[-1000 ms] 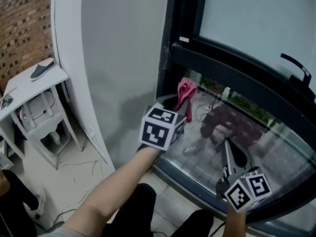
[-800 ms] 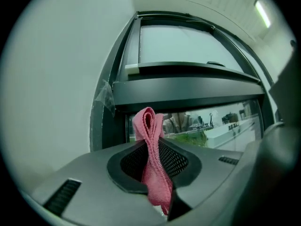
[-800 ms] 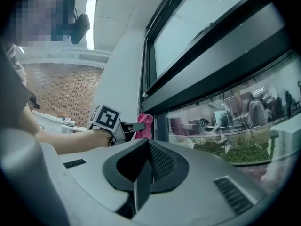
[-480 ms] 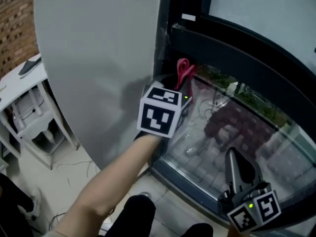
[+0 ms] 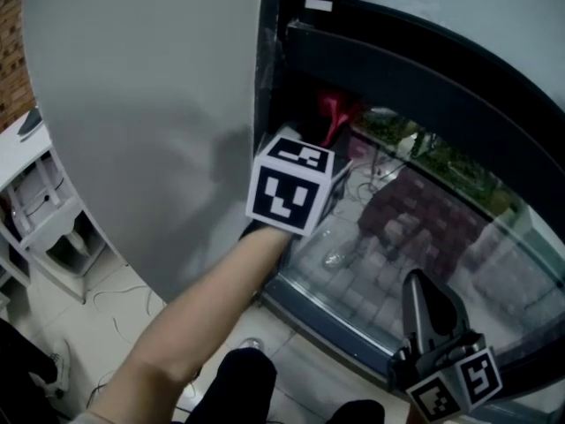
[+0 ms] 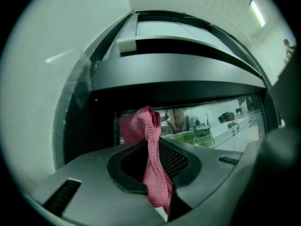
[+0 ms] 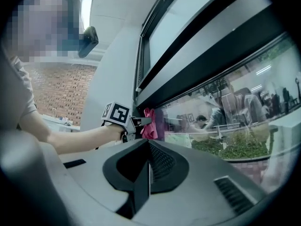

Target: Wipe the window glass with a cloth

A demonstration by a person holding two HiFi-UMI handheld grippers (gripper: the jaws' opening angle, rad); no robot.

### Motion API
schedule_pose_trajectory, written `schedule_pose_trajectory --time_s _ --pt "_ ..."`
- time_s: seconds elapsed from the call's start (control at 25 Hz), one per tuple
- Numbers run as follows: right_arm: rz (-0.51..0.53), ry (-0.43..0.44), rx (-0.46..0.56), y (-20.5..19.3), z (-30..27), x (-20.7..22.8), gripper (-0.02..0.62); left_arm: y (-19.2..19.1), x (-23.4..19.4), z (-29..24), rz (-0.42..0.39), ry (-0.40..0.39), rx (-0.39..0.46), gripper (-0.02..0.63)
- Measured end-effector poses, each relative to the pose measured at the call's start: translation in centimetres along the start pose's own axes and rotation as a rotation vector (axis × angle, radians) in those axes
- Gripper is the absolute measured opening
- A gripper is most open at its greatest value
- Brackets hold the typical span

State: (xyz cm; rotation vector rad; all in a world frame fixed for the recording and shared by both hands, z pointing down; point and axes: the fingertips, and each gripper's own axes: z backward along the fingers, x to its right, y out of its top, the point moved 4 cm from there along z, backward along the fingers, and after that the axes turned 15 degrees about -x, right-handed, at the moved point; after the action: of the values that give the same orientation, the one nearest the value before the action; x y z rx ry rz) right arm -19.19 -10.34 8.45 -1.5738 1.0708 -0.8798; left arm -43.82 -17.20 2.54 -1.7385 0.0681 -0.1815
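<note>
A pink cloth is pinched in my left gripper, whose jaws are shut on it. Its bunched top reaches the upper left corner of the lower window glass, under the dark crossbar. In the right gripper view the cloth shows against the glass beside the left gripper's marker cube. My right gripper hangs low at the right, near the bottom frame, jaws shut with nothing between them.
A grey-white wall panel stands left of the black window frame. A white chair and table sit at the far left. Cables lie on the floor. The upper pane is frosted.
My left gripper has lifted the pink cloth up toward the upper left corner of the lower pane. The view has shifted closer to the window. The right gripper sits lower in the frame.
</note>
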Motion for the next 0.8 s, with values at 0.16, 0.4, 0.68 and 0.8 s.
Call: schedule_pose_trajectory --time_s 0.16,0.4,0.68,0.8 --pt "-0.014 -0.031 -0.005 -0.6 1.7 0.8 0.008 0.0 3.2 -0.7 -0.017 -0.058 0.003 0.074" --pt "-0.048 -0.088 -0.003 -2.0 4.9 2.7 0.008 0.3 6.5 -0.4 -0.022 -0.095 0.042 0.072" --pt "-0.076 -0.152 0.006 -3.1 8.5 4.5 0.008 0.8 12.8 0.0 -0.065 -0.185 0.065 0.072" --pt "-0.093 -0.181 0.011 -3.3 10.0 5.6 0.008 1.0 14.9 -0.3 -0.069 -0.211 0.062 0.069"
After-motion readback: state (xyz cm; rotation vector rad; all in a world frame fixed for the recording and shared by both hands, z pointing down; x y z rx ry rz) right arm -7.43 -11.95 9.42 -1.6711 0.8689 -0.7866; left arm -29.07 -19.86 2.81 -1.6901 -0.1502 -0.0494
